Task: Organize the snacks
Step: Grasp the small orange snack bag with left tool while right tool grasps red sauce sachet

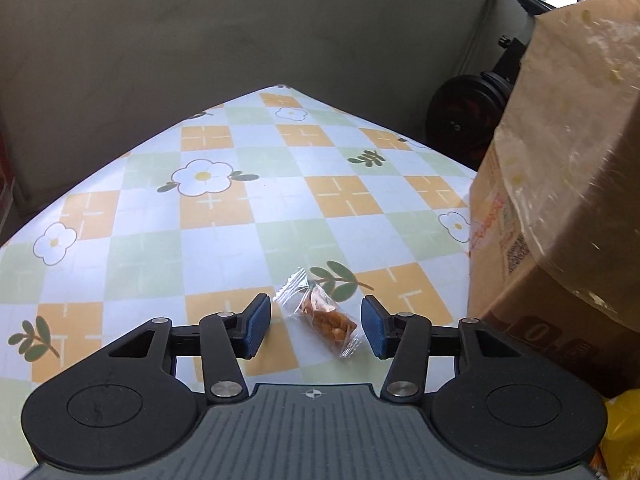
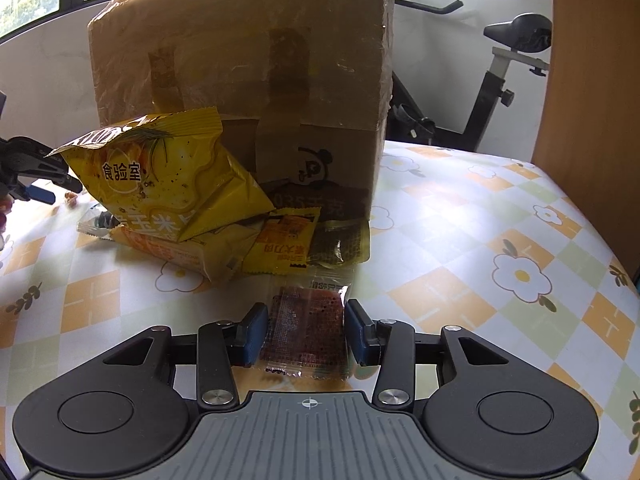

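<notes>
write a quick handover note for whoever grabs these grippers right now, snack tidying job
Left gripper: open, jaws either side of a clear-wrapped orange snack lying on the tablecloth; pads not touching it.
Right gripper: shut on a dark red packet.
Snacks: yellow bags and small sachets piled against the cardboard box.
Done: the pile looks partly gathered.
Left: close on the orange snack, then probably bring both held pieces to the pile.
</notes>
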A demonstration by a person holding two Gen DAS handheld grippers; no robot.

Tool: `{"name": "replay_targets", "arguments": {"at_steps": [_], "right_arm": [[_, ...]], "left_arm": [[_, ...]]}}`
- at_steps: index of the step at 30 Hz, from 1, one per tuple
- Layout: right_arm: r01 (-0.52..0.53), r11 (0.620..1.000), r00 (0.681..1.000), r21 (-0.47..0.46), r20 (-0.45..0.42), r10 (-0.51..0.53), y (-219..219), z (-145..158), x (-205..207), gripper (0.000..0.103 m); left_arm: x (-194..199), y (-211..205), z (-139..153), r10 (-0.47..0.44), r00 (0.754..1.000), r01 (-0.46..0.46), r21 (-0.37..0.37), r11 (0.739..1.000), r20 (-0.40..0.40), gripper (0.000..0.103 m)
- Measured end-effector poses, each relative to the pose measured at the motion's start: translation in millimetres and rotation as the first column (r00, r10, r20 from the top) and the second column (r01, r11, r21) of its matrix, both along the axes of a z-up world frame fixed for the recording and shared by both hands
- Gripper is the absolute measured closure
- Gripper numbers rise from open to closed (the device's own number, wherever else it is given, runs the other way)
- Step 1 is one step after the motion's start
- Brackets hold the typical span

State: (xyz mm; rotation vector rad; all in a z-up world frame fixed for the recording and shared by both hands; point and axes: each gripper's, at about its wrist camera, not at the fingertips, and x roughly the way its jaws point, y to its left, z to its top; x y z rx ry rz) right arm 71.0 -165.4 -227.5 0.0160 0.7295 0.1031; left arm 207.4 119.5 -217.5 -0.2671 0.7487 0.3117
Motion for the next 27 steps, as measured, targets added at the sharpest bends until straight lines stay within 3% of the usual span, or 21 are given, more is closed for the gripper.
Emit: {"name": "replay_targets", "arguments": {"at_steps": [5,6,7,14,22,27], "right_arm": [[0.0,1.0,1.0,-0.001,0.001,0.0,-0.5,0.1,-0.3,0.064],[0.0,1.0,1.0,-0.001,0.001,0.0,-0.5,0.1,-0.2,0.064],[0.0,1.0,1.0,-0.001,0.001,0.0,-0.4,0.1,-0.2,0.064],[-0.003,1.0,1.0,-0.017,0.003,0.003,2.2,-0.2,-0.2,0.063],[-0.003,1.0,1.0,-0.014,0.004,0.003,2.6,-0.6,-0.7,0.063],[-0.003,1.0,1.0,-0.013,0.005,0.003,2.6,-0.6,-0.5,0.064]], "left_arm": [[-3.9,-7.0,-0.1,0.014,1.0,-0.013,0.083,0.996,-0.007,0.064],[-5.8,-7.7,-1.4,-0.006,1.0,0.006,0.087,0.996,0.001,0.077],[-8.6,-8.3,-1.4,-0.034,0.999,0.033,0.085,0.996,0.007,0.08],[-45.8,-16.0,-0.2,-0.129,0.991,0.127,0.074,0.989,0.024,0.083],[-92.9,-47.9,8.3,-0.257,0.962,0.251,0.078,0.965,0.088,0.084],[-115.1,-61.7,11.0,-0.274,0.955,0.274,0.016,0.962,0.116,0.084]]}}
